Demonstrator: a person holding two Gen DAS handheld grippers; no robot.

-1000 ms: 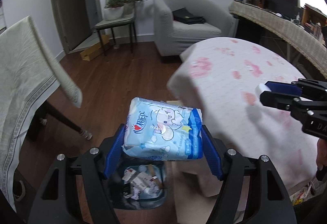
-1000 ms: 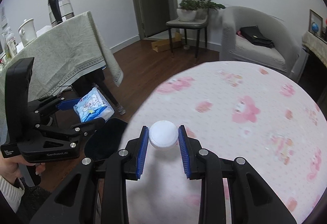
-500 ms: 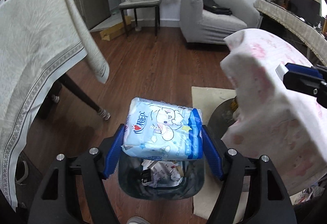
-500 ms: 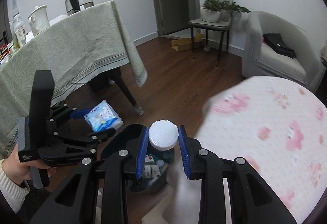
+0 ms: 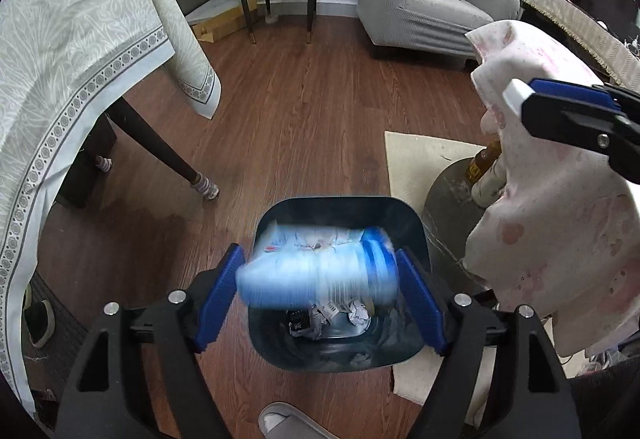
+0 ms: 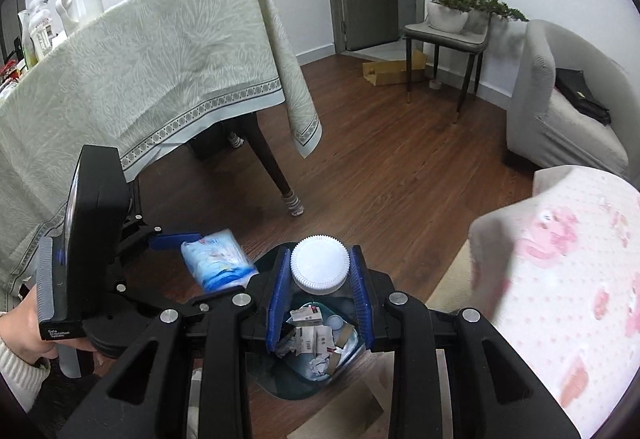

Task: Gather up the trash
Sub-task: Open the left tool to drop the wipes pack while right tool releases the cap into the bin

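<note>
We saw our left gripper [image 5: 320, 291], its jaws having just been opening, let the blurred blue tissue pack [image 5: 320, 275] loose above the dark trash bin [image 5: 340, 359], while our right gripper [image 6: 320, 291] clenched a white-capped bottle [image 6: 319, 266] over it.

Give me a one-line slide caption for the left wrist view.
Left gripper, jaws just opened, lets the blurred blue tissue pack drop toward the dark trash bin on the wooden floor.

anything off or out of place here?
Only the blue tissue pack: blurred, loose between the left gripper fingers, which have just been opening, above the trash bin. The pink cloth hangs bunched beside the bin.
</note>
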